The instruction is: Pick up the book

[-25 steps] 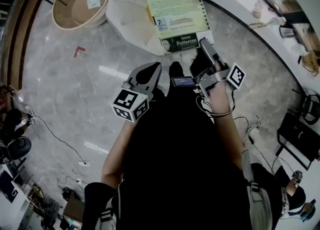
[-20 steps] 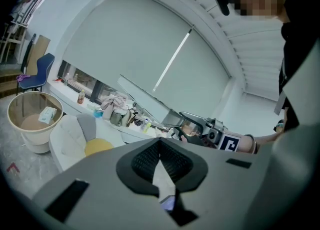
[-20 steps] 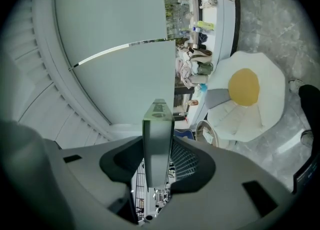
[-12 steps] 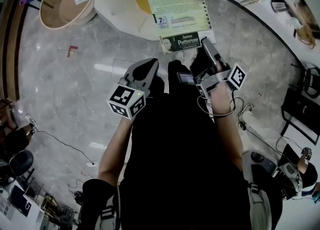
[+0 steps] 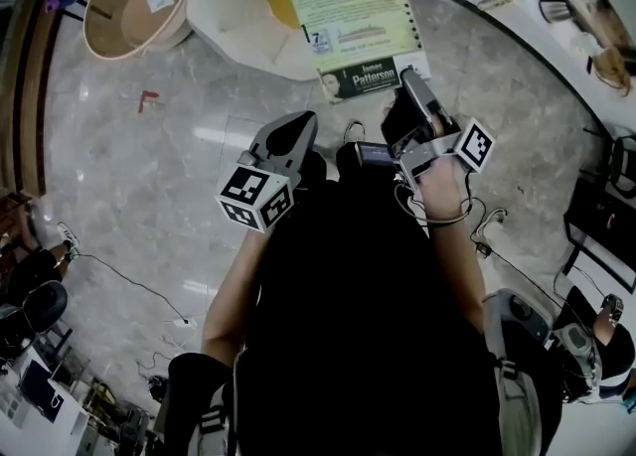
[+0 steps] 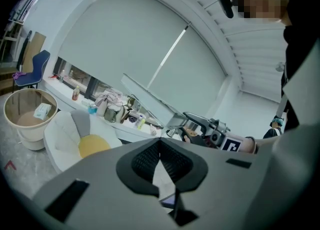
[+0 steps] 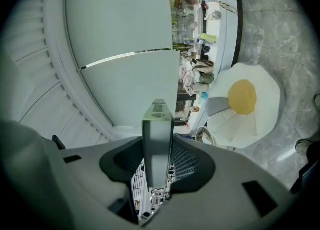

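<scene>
Book is clamped edge-on in right gripper, clear of the floor; grip is best held firm & level, w/ left gripper closed, empty, nearby as backup.

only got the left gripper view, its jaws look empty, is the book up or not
observer: yes. In the right gripper view the book stands edge-on between the jaws of the right gripper, clamped from both sides.
operator: which way is it facing
observer: in the head view its pale green printed cover faces up at the camera, lying roughly flat out in front of the person.
operator: where on it is the grip
observer: at the end nearest the person, beside the dark strip, toward that end's right corner.
</scene>
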`<state>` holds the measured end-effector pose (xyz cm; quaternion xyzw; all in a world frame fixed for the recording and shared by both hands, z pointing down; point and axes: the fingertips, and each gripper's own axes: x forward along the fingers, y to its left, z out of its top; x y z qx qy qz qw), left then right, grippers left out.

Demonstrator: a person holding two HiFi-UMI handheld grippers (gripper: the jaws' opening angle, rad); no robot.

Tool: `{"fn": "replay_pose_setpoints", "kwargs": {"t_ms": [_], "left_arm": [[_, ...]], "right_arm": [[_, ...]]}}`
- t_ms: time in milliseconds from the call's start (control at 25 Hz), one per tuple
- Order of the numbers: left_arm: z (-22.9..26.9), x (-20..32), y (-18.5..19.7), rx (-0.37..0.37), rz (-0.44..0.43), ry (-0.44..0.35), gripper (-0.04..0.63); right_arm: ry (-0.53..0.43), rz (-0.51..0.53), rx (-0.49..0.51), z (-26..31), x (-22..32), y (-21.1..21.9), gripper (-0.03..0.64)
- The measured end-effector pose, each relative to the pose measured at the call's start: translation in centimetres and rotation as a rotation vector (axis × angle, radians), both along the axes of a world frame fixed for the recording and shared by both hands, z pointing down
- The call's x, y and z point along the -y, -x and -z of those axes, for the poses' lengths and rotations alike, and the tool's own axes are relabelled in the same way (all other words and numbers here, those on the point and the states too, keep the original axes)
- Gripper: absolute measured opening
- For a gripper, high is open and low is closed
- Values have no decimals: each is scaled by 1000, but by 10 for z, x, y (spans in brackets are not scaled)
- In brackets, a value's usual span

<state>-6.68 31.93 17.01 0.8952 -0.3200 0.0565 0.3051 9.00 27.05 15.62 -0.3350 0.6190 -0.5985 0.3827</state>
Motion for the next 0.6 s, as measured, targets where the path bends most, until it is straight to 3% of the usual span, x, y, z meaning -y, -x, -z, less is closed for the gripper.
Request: {"fn": "replay_pose_setpoints", "kwargs": {"t_ms": [320,600], "left_arm": [[0,-4,-18,10,-37,-7,15],[12,-10,-74,20,-33,-28,15]], "right_arm": [[6,8,7,-9,2,-5,181],[-2,11,15,0,-8,-61,181]]}}
